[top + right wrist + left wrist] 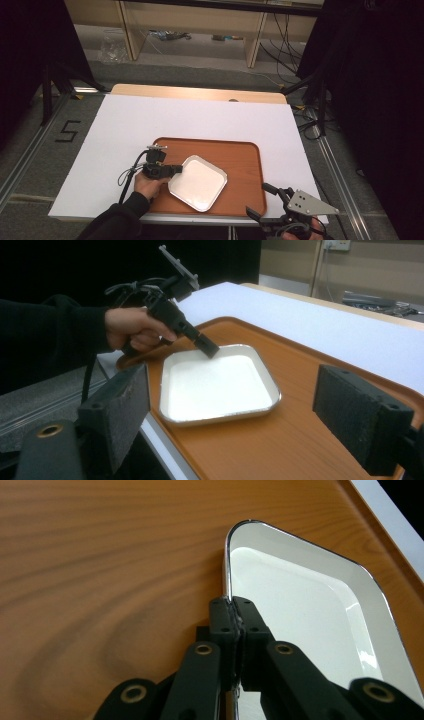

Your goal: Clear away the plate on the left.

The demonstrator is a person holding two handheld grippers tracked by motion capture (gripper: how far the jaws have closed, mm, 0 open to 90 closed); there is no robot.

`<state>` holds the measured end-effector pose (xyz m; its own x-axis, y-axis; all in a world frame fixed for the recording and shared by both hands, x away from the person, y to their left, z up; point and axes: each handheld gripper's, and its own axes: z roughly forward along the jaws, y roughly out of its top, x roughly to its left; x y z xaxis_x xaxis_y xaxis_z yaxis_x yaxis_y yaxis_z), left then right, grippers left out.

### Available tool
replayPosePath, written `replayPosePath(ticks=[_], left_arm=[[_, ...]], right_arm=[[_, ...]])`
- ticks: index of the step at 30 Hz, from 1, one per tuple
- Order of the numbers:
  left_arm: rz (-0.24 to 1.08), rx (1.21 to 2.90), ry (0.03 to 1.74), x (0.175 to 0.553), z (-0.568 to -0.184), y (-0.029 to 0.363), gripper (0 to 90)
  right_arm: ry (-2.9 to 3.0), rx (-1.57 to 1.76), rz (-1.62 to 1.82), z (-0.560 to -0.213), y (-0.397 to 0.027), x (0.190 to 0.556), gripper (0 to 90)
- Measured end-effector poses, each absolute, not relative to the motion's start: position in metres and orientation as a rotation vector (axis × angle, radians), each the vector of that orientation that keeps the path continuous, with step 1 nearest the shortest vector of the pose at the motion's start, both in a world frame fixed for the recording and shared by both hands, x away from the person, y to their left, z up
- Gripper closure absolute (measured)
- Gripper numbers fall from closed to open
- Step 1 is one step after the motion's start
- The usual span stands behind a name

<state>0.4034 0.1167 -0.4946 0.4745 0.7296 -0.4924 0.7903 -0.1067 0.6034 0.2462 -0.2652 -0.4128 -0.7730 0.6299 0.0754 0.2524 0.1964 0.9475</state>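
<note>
Left gripper (178, 169) has its two black jaws pinched together on the thin rim of the white dish (198, 182), at the dish's near-left edge; the left gripper view shows the pads meeting right on the metal lip, with the white inside of the dish on one side and bare wood grain on the other. A hand (149, 184) in a dark sleeve holds that gripper low and nearly level. The dish is square with rounded corners, empty, and sits turned at an angle on the left half of the wooden tray (245, 170). From the right gripper view it looks to lie flat on the tray, though whether the gripped edge is slightly raised I cannot tell.

Right gripper (272, 205) waits at the table's near right corner, just off the tray, jaws standing wide apart with nothing between them and pointing toward the dish.

The tray rests on a white board (150, 120) that covers the table.

As I judge it, the grasp is done and the work of moving the dish is what remains: lifting, sliding or setting it elsewhere has not visibly begun.
</note>
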Motion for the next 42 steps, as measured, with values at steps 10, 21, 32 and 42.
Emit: replayPosePath(ticks=[10,21,32,42], left_arm=[[-0.114,1.924,1.228,0.388,-0.492,0.126,81.9],[-0.181,1.938,1.235,0.374,-0.490,0.136,79.1],[-0.186,2.005,1.214,0.356,-0.487,0.135,76.9],[-0.218,2.021,1.187,0.345,-0.484,0.134,75.7]], right_arm=[[2.150,0.835,1.619,-0.413,-0.264,0.246,16.6],[2.161,0.852,1.617,-0.413,-0.264,0.245,16.7],[2.153,0.819,1.592,-0.413,-0.266,0.247,16.7],[2.142,0.816,1.602,-0.413,-0.265,0.247,16.8]])
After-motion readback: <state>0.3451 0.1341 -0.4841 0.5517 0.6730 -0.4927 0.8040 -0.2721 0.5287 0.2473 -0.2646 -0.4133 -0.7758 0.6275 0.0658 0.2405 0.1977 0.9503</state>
